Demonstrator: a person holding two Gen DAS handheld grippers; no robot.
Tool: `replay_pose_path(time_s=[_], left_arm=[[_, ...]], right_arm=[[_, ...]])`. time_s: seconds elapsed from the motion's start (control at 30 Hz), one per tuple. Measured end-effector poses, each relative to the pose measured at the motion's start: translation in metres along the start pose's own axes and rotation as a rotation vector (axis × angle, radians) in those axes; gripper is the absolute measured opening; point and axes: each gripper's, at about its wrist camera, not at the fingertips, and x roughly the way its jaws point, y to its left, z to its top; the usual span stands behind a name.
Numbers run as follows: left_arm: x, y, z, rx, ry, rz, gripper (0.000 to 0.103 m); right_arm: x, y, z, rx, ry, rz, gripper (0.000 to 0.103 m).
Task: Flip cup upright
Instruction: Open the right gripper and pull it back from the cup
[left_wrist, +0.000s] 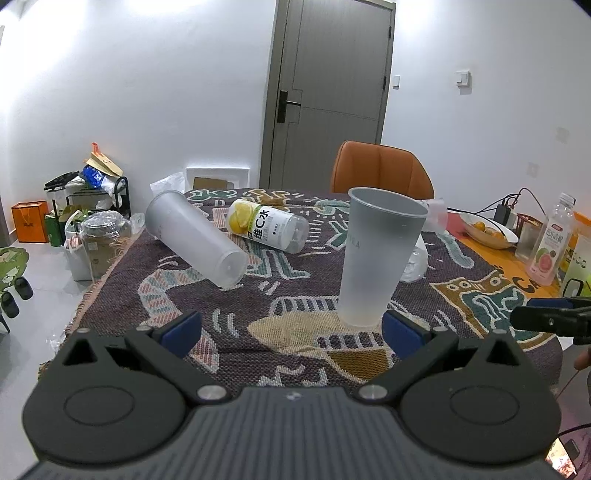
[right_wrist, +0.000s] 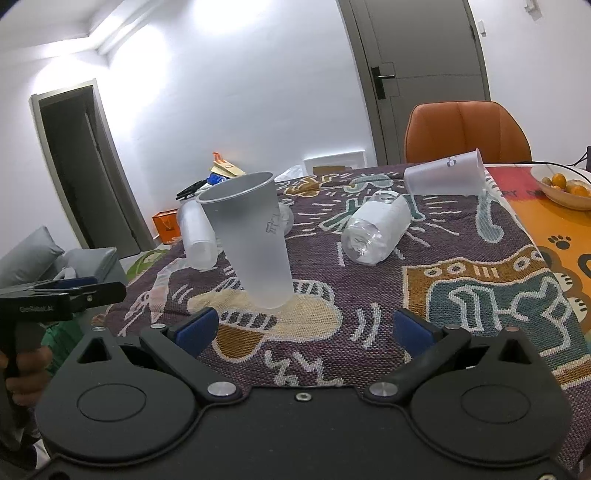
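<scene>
A frosted plastic cup (left_wrist: 376, 258) stands upright, mouth up, on the patterned cloth; it also shows in the right wrist view (right_wrist: 255, 240). My left gripper (left_wrist: 291, 332) is open and empty, the cup's base just ahead of its right finger. My right gripper (right_wrist: 306, 330) is open and empty, the cup ahead of its left finger. A second frosted cup (left_wrist: 195, 240) lies on its side at the left, also seen behind the upright one (right_wrist: 195, 236). A third cup (right_wrist: 445, 177) lies on its side at the far edge.
A lemon drink bottle (left_wrist: 266, 223) lies on its side mid-table. A clear bottle (right_wrist: 376, 230) lies beside it. A bowl of oranges (right_wrist: 565, 186) and a pink drink bottle (left_wrist: 552, 240) are at the right. An orange chair (left_wrist: 382, 170) stands behind the table.
</scene>
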Motion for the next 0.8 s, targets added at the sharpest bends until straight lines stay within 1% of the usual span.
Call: replay_pose_path(time_s=[0.73, 0.8], left_arm=[[-0.0005, 0.0035, -0.0008, -0.009, 0.004, 0.005, 0.103], [-0.0018, 0.003, -0.002, -0.005, -0.006, 0.013, 0.103]], right_arm=[[0.0016, -0.001, -0.0012, 0.005, 0.001, -0.004, 0.103], [0.0022, -0.0008, -0.0014, 0.003, 0.003, -0.003, 0.103]])
